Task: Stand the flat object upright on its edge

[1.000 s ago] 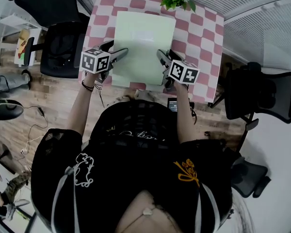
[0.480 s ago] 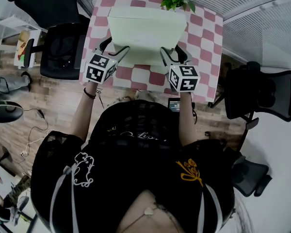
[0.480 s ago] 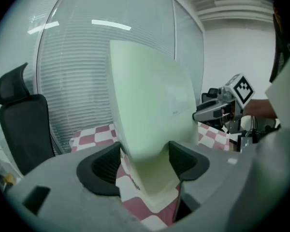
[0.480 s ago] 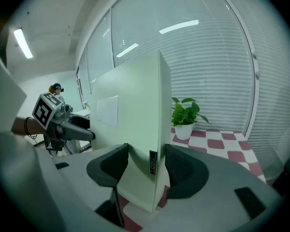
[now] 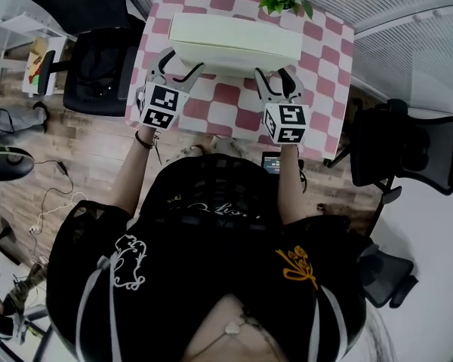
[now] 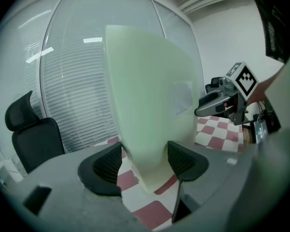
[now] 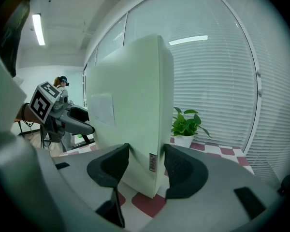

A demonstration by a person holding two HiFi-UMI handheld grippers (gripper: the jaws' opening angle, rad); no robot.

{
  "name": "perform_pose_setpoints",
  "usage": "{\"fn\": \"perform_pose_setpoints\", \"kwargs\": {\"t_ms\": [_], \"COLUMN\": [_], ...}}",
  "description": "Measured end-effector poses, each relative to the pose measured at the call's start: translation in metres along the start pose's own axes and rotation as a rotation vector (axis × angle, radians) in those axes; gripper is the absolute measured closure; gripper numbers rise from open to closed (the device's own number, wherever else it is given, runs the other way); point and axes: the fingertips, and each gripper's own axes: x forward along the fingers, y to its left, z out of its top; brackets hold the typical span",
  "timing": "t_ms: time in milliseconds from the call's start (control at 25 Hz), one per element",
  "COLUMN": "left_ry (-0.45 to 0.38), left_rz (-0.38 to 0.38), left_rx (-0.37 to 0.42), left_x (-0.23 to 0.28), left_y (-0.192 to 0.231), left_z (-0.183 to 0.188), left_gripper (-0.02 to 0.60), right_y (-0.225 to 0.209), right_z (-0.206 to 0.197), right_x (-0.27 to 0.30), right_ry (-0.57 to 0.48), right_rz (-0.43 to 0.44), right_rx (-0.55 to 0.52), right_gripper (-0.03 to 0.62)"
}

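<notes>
Left gripper (image 5: 180, 62) and right gripper (image 5: 275, 78) were closing, pinching the pale green box (image 5: 234, 42), which stood almost upright on the checkered table (image 5: 234, 110). I judged it best to square the bottom edge flat, then release both sides evenly.

The person wears a black short-sleeved top (image 5: 211, 236) with a faint checked weave near the neck. A white cartoon print (image 5: 130, 262) marks its left side, gold script (image 5: 293, 266) its right, and pale lettering (image 5: 211, 210) runs between. A dark band (image 5: 139, 136) circles the left wrist.
</notes>
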Motion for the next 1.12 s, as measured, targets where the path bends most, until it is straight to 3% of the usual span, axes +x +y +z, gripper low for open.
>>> {"fn": "perform_pose_setpoints", "kwargs": {"t_ms": [120,240,760,1120], "left_ry": [0.008,0.011,0.016,0.023], "left_rz": [0.026,0.036,0.004,-0.022], "left_rx": [0.026,0.005,-0.009,0.026], "left_x": [0.002,0.002,0.005,0.005], "left_y": [-0.003,-0.002,0.003,0.004], "left_z": [-0.012,-0.021,-0.017,-0.018], "left_gripper": [0.278,0.281,0.282,0.281], "right_y": [0.002,0.006,0.004,0.003], "right_z": [-0.008,-0.009,-0.007,-0.007], "right_x": [0.001,0.003,0.008,0.011], "right_ry": [0.006,0.003,-0.007,-0.004], "right_rz": [-0.005,-0.009,-0.017,-0.009], "right_rx": [-0.032,-0.048,-0.025,-0.017], "right_gripper": [0.362,0.364,0.364,0.362]}}
